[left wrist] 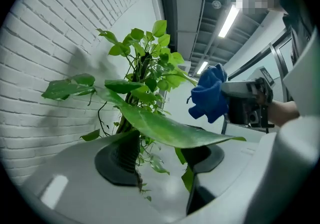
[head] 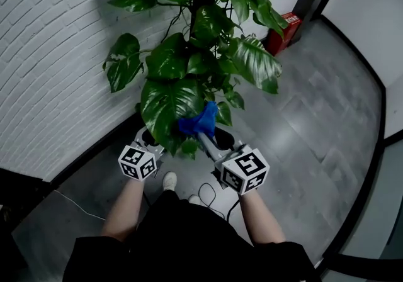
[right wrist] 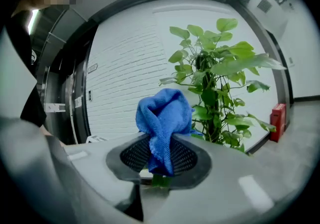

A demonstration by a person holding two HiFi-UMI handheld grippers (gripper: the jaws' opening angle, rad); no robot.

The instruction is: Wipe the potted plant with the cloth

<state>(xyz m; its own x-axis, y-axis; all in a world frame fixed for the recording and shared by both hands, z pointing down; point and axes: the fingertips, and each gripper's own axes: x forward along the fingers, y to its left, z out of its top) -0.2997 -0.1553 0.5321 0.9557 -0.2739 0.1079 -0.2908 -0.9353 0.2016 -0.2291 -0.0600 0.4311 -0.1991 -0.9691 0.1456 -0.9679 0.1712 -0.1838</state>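
The potted plant (head: pixel 201 41) stands against the wall, with broad green leaves on a dark centre pole. In the head view my left gripper (head: pixel 151 141) reaches under a big low leaf (head: pixel 167 107). In the left gripper view that leaf (left wrist: pixel 165 128) lies flat across the gap between the jaws, which stand apart. My right gripper (head: pixel 200 134) is shut on a bunched blue cloth (head: pixel 198 120), held at the leaf's right edge. The cloth (right wrist: pixel 165 118) hangs between the right gripper's (right wrist: pixel 160 160) pads. From the left gripper view the cloth (left wrist: pixel 209 99) hovers above the leaf tip.
A white brick wall (head: pixel 44 60) runs along the left. A red box (head: pixel 284 30) stands on the grey floor behind the plant. A thin cable (head: pixel 211 191) and the person's shoes (head: pixel 169 180) lie below the grippers.
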